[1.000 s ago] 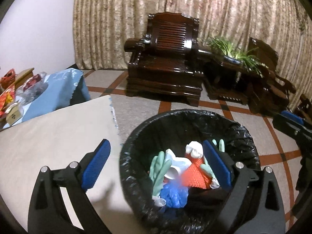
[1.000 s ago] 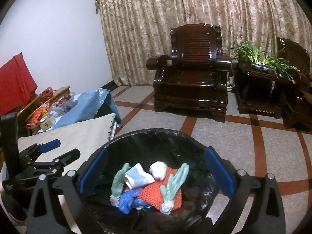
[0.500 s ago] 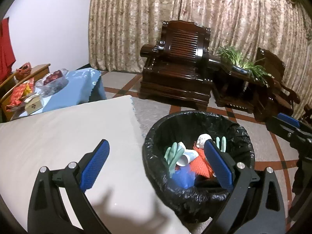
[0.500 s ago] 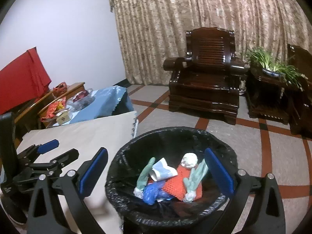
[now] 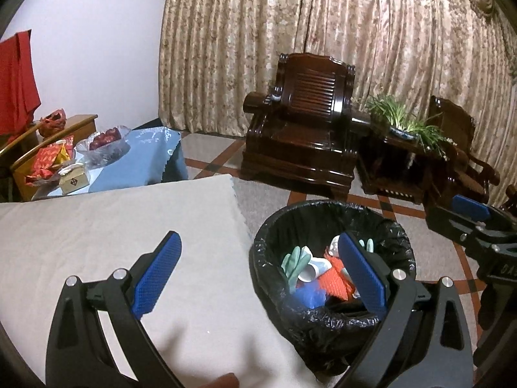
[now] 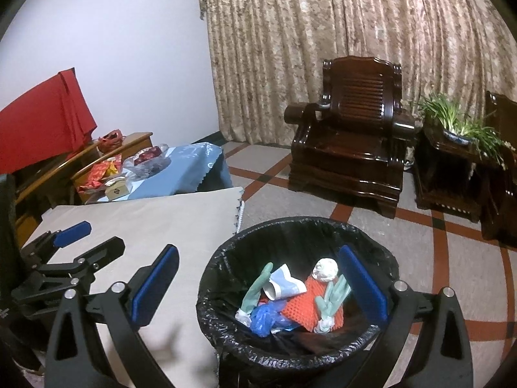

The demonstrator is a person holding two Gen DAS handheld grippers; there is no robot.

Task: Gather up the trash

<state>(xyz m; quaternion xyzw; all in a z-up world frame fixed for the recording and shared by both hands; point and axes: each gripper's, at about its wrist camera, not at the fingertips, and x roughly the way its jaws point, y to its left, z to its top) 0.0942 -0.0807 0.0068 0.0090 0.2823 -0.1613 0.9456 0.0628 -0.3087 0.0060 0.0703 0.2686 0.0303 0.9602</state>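
A bin lined with a black bag (image 5: 281, 255) (image 6: 290, 226) stands on the floor beside the cloth-covered table. Inside lie green rubber gloves (image 6: 332, 294), a crushed paper cup (image 6: 284, 286), an orange net (image 6: 303, 310), a blue plastic wad (image 6: 265, 318) and a crumpled white ball (image 6: 325, 269). My left gripper (image 5: 261, 274) is open and empty, above the table edge and the bin's left rim. My right gripper (image 6: 258, 286) is open and empty, over the bin. Each gripper shows in the other's view, the right one (image 5: 475, 223) at the right edge, the left one (image 6: 80, 245) at the left.
The beige cloth (image 5: 113, 232) covers the table on the left. Behind it a blue-covered table (image 6: 190, 168) holds bags and a small box (image 6: 118, 190). Dark wooden armchairs (image 6: 352, 135), a side table with a plant (image 6: 458, 129) and curtains (image 6: 323, 26) fill the back.
Both grippers have risen and drawn back to the left from the bin; it now looks smaller and further right. Both stay open and empty, and the trash has not moved.
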